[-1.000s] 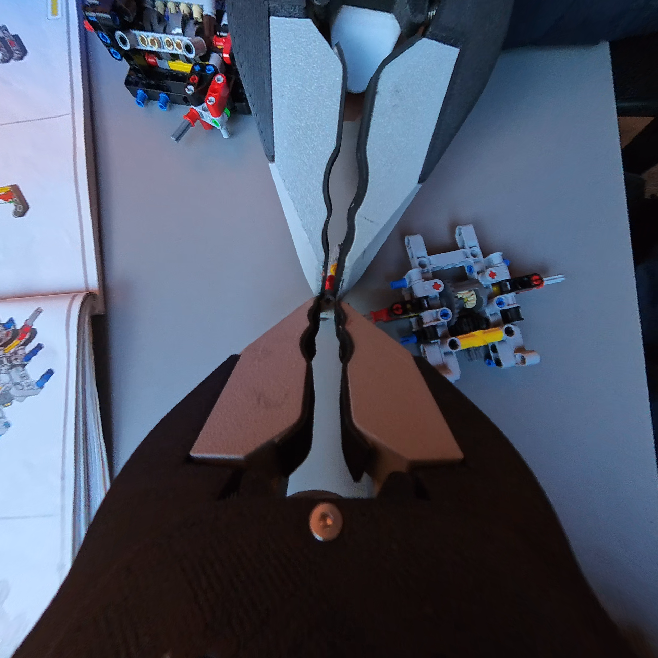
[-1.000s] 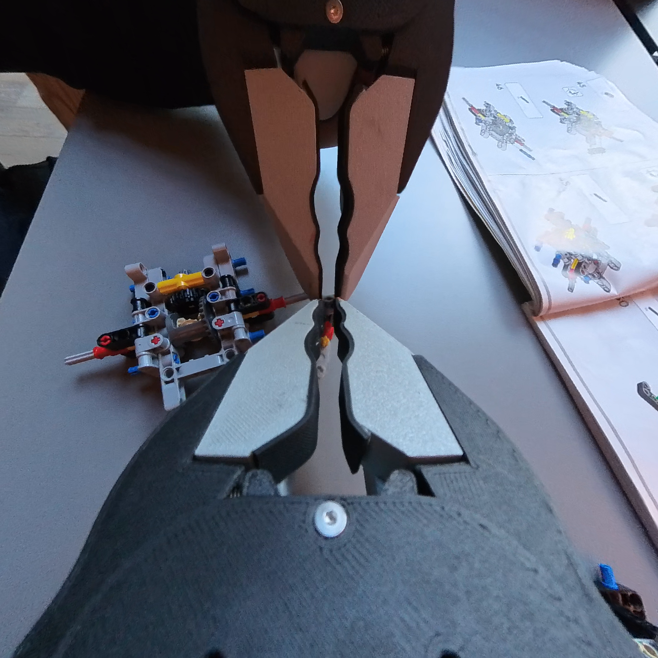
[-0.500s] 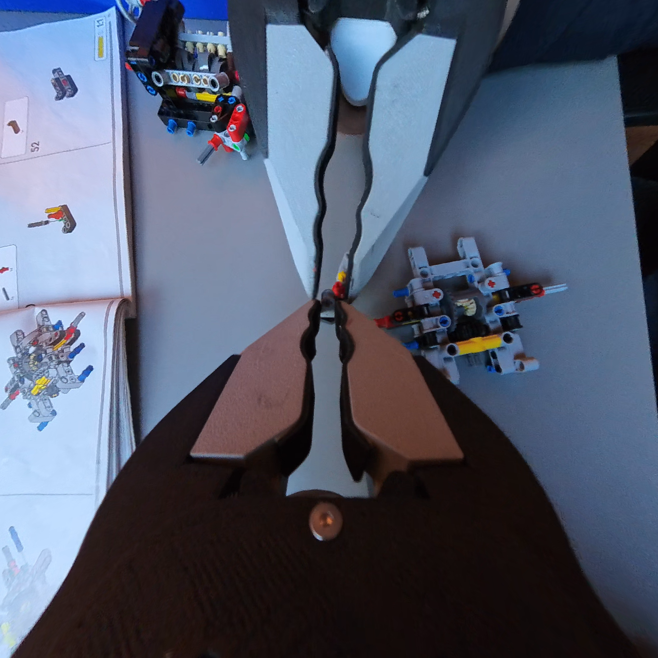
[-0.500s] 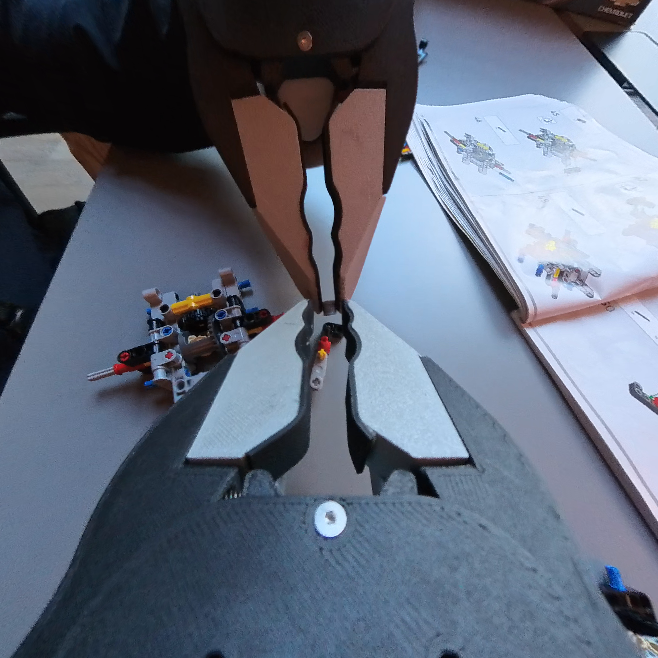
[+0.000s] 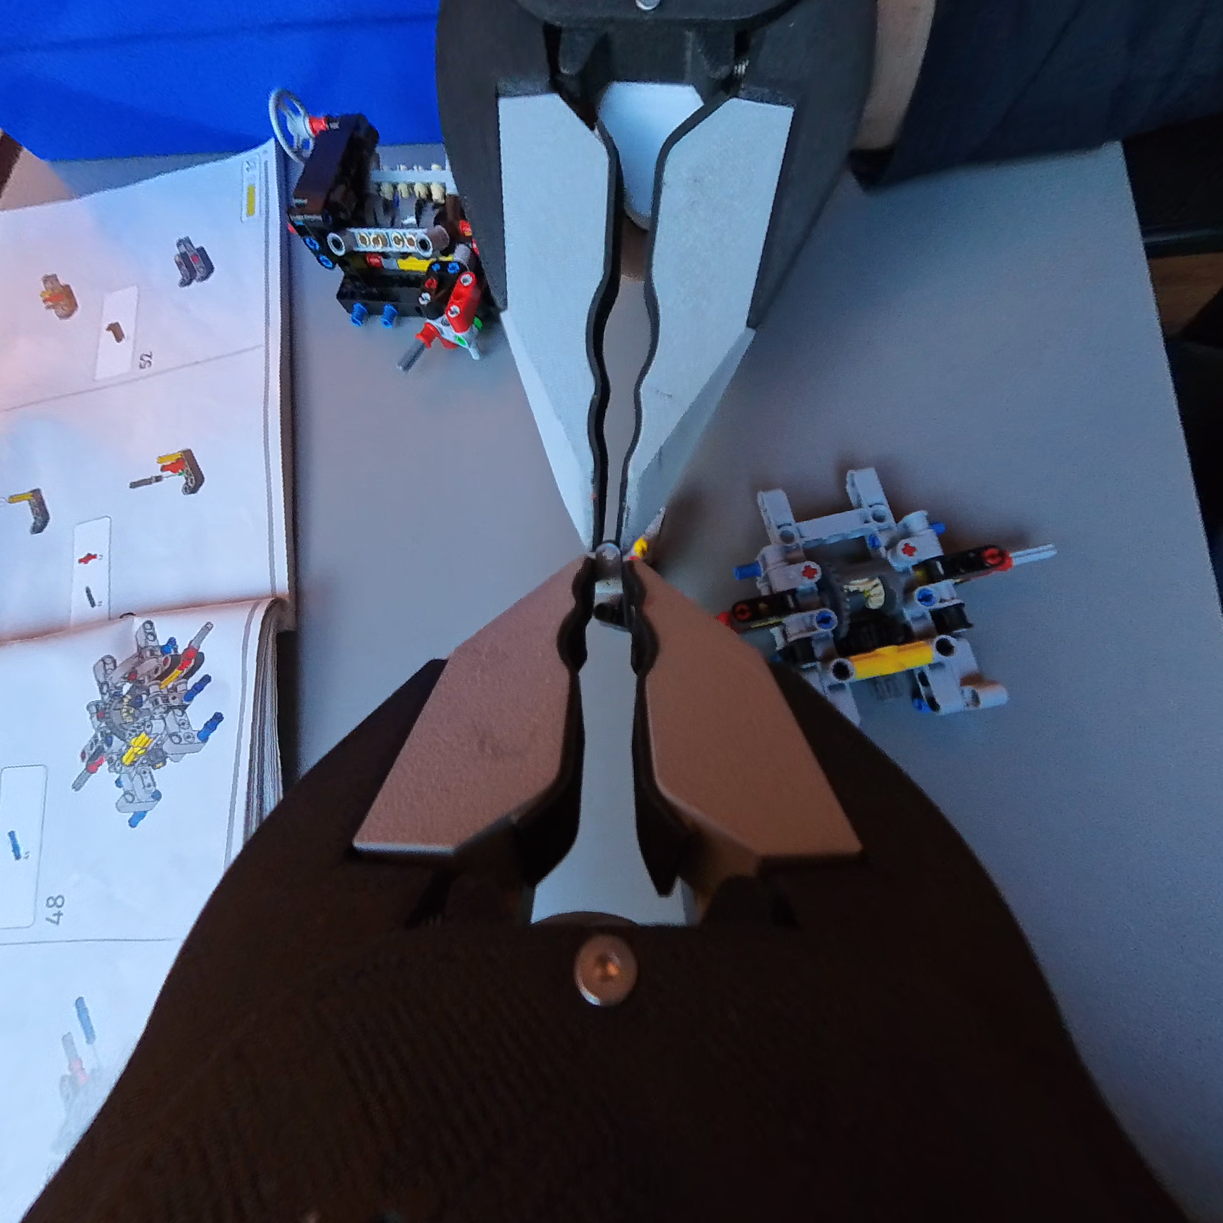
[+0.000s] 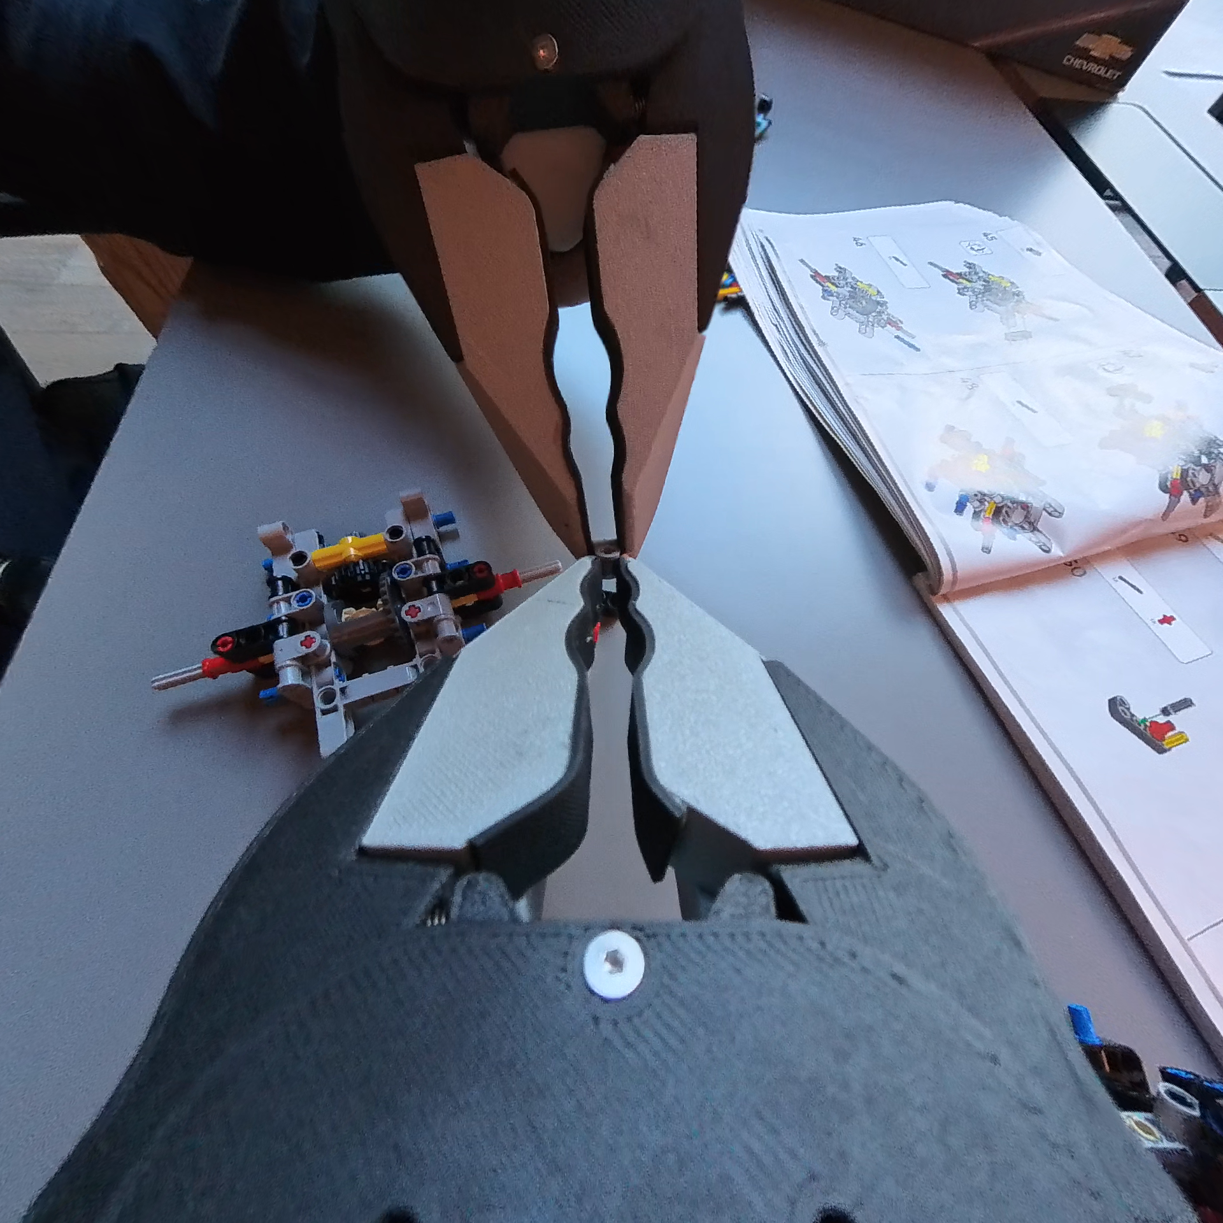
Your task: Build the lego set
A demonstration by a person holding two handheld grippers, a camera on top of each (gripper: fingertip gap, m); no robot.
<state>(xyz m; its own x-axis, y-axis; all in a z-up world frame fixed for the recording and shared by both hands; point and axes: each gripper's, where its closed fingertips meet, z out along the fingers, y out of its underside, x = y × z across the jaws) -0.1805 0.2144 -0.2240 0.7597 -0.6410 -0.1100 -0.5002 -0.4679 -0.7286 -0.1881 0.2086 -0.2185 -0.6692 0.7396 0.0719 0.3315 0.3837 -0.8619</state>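
Observation:
My left gripper (image 5: 607, 576), with brown fingers, is shut on a small grey and black brick piece (image 5: 605, 591) held above the grey table (image 5: 430, 463). My right gripper (image 6: 605, 582), with silver fingers, meets it tip to tip. It is shut on the same small piece (image 6: 605, 566) at its grey end. A yellow and red bit with a pale axle (image 5: 645, 539) sticks out beside the right gripper's (image 5: 607, 539) fingertip. In the right wrist view a red bit (image 6: 595, 632) shows low between the silver fingers. The left gripper (image 6: 602, 556) comes in from above there.
A grey brick assembly with yellow and red parts (image 5: 873, 609) lies on the table just right of the tips; it also shows in the right wrist view (image 6: 357, 615). A black assembly (image 5: 390, 258) stands far left. An open instruction booklet (image 5: 132, 463) (image 6: 993, 410) lies alongside. A cardboard box (image 6: 1085, 46) stands behind. My left and right fingertips are right by each other.
The right gripper held the small piece, opened half a second ago, and has shut again at its grey end. The left gripper kept its hold. Both have lifted slightly.

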